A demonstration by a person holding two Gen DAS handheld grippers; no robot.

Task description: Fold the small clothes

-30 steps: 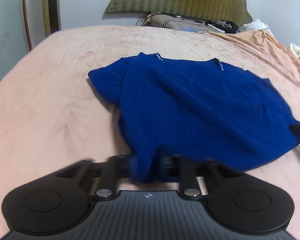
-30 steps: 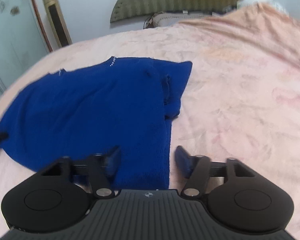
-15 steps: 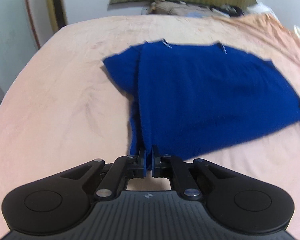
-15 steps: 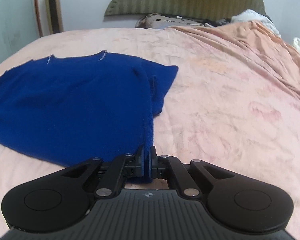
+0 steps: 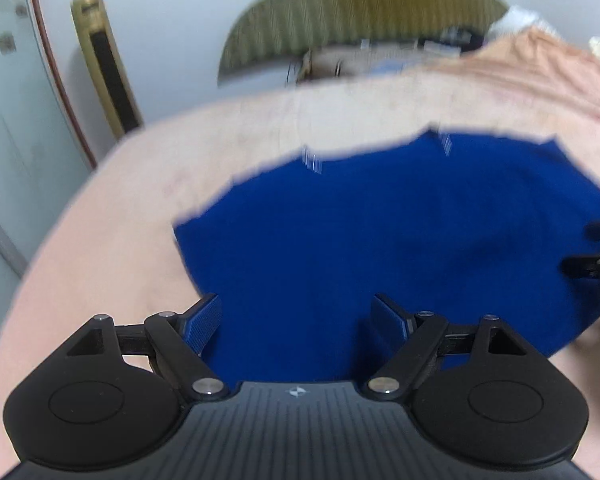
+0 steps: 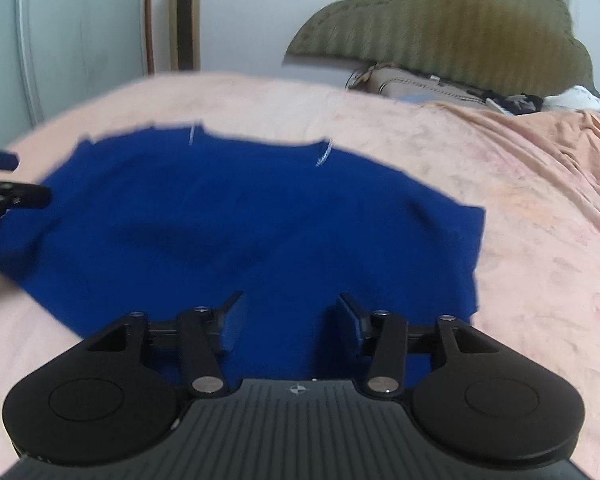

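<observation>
A dark blue knit top (image 5: 400,232) lies spread on the pink bedspread (image 5: 120,220), its neckline toward the headboard. My left gripper (image 5: 296,312) hovers over its near-left part, jaws opening wide, pads clear of the cloth beneath them. My right gripper (image 6: 291,312) hangs over the near-right part of the same top (image 6: 240,220), jaws also opening with nothing pinched. Each gripper shows in the other's view: the right gripper (image 5: 592,248) at the right edge, the left gripper (image 6: 8,184) at the left edge. Both pictures are motion-blurred.
An olive padded headboard (image 6: 440,24) stands at the far end, with a beige bag and small clutter (image 6: 420,84) below it. A gold-framed upright panel (image 5: 104,64) and a white door stand left of the bed. Peach sheet (image 6: 540,240) stretches to the right.
Half a second ago both grippers were shut on the top's near hem. Both have since opened and let go of the cloth, and have swung inward over the garment.
</observation>
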